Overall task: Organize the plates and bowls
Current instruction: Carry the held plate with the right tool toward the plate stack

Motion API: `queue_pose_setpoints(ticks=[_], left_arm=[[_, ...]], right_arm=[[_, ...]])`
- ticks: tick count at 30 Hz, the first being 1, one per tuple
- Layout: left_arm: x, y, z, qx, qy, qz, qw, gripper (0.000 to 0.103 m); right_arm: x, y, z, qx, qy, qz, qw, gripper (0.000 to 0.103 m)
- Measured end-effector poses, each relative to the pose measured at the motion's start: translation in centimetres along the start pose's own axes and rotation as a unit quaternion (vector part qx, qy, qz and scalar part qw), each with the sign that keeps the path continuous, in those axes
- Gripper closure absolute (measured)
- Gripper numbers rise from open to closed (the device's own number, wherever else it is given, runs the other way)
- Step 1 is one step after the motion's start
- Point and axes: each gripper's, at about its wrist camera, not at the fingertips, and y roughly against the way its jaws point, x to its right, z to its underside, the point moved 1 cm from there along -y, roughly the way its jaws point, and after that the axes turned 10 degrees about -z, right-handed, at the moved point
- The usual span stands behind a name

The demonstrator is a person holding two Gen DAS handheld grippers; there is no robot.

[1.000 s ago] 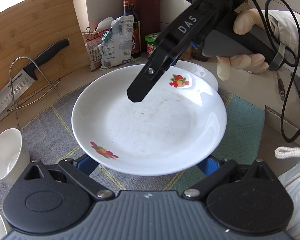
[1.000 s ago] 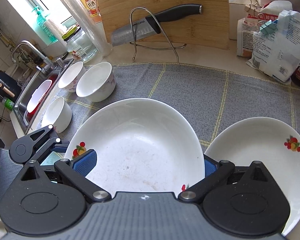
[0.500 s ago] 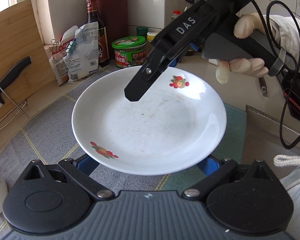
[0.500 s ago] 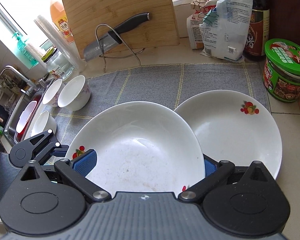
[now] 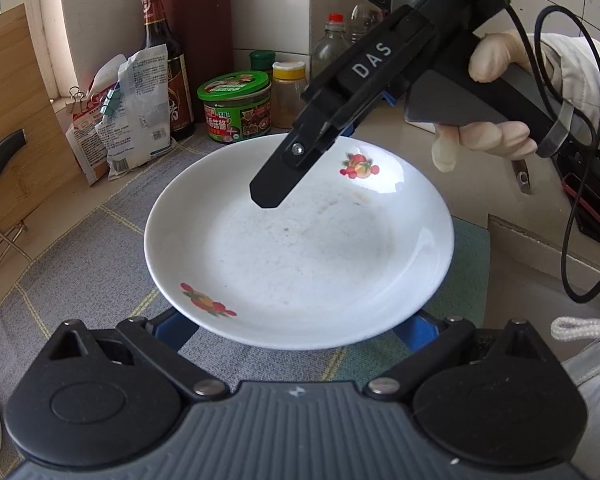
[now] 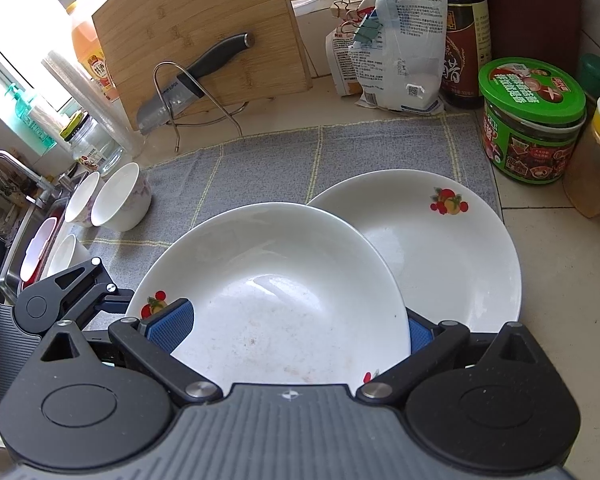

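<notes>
In the right wrist view, three white bowls (image 6: 120, 200) stand on the grey mat (image 6: 268, 160) at 9 o'clock, next to the sink (image 6: 28, 236). The left hand-held gripper (image 6: 112, 300) pinches the rim of the held plate (image 6: 276, 292) at 8 o'clock. This white fruit-printed plate sits tilted in the middle, overlapping a second plate (image 6: 452, 248) that lies flat on the mat at 3 o'clock. The right hand-held gripper (image 6: 292, 328) pinches the held plate's near rim, one blue pad on its inner face, the other behind its edge. A green-lidded jar (image 6: 532, 120) stands on the table (image 6: 560, 280) at 2 o'clock.
</notes>
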Motion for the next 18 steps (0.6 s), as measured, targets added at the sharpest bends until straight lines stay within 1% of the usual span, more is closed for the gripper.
queue_pose_setpoints(ticks=[9,18], left_arm=[[-0.2,-1.6,-1.2,-0.002,-0.007,0.012,0.9999,0.002],[-0.3,-2.8,-1.6,-0.007,-0.009,0.019,0.9998,0.002]], right_arm=[[1.9,0.3,-0.4,0.006,-0.016,0.008,1.0,0.0],[3.2,-0.1,-0.5,0.004,-0.026,0.013,1.0,0.0]])
